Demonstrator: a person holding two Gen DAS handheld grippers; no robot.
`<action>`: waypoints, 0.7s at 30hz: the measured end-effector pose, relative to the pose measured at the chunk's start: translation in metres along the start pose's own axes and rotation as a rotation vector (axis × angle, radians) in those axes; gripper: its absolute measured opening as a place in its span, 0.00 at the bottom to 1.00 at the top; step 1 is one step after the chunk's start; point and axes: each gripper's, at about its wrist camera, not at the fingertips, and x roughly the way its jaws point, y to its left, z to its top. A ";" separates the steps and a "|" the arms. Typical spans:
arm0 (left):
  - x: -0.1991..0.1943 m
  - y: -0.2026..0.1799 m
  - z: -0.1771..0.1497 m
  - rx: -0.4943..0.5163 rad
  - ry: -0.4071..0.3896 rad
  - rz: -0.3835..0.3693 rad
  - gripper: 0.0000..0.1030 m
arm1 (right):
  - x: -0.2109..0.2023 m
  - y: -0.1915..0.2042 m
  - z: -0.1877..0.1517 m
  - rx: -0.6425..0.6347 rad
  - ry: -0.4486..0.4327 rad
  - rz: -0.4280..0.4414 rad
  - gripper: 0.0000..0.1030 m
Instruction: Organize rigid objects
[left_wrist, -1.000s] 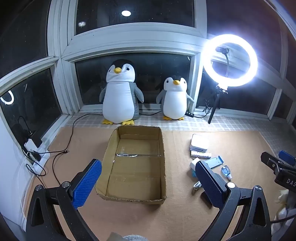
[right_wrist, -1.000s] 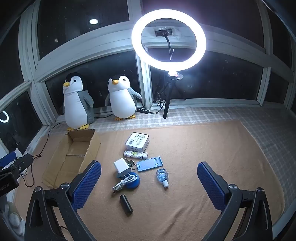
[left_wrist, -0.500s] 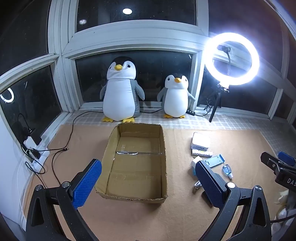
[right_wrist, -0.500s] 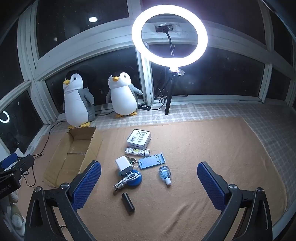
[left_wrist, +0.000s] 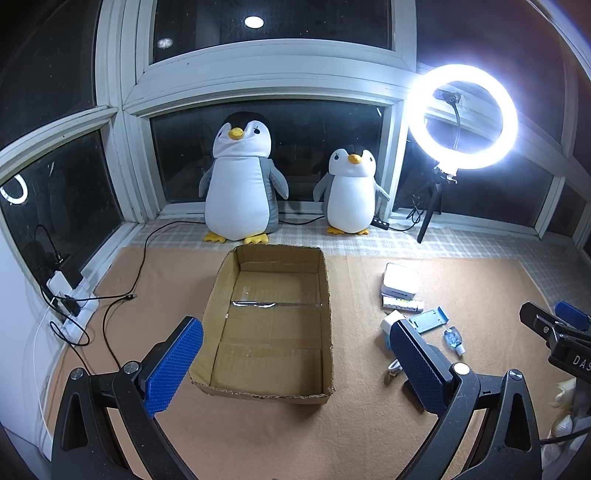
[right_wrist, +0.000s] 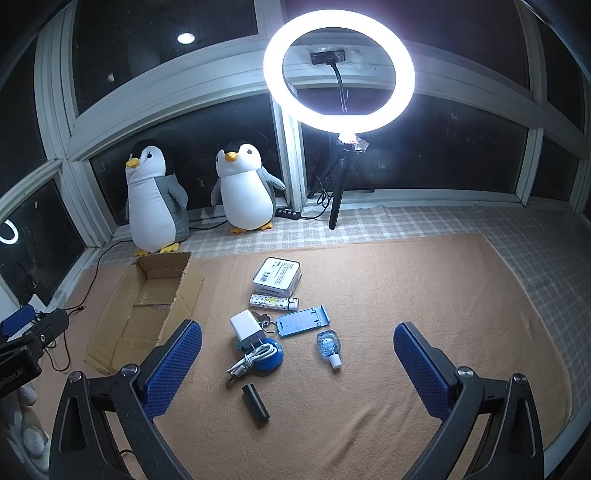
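My left claw (left_wrist: 295, 365) hangs wide open with nothing between its blue, dimpled pads, and under it sits the cardboard box (left_wrist: 271, 325), a shallow rectangular tray of corrugated board with ragged edges and a strip of shiny tape across its floor. It holds nothing. It rests on a tan, felt-like mat (right_wrist: 406, 295) spread over the floor.

My right claw (right_wrist: 297, 365) is spread just as wide and grips nothing. Ahead of it, to the right of the box, the rigid things lie in a loose cluster on the mat: a white square box (right_wrist: 277, 277) with rounded corners and a printed label, a slim patterned stick (right_wrist: 273, 301) just in front of it, a white charger block (right_wrist: 246, 326) with its coiled white cable (right_wrist: 247, 360) lying over a round blue disc (right_wrist: 271, 356), a flat blue plastic phone stand (right_wrist: 303, 320), a small clear bottle (right_wrist: 328, 349) with a white cap, and a short black cylinder (right_wrist: 255, 400) nearest to me.

Two plush penguins (left_wrist: 240, 184) stand at the window, and a glowing ring light (right_wrist: 339, 72) stands on a tripod.
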 end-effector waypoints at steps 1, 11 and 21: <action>0.001 0.000 0.000 0.000 0.000 0.000 1.00 | 0.000 0.000 0.000 0.000 0.000 0.001 1.00; -0.002 -0.002 0.001 0.003 -0.003 0.001 1.00 | -0.001 0.001 0.000 -0.004 -0.002 0.002 1.00; -0.005 -0.002 0.002 0.001 -0.003 0.000 1.00 | -0.001 0.001 -0.001 -0.003 0.000 0.005 1.00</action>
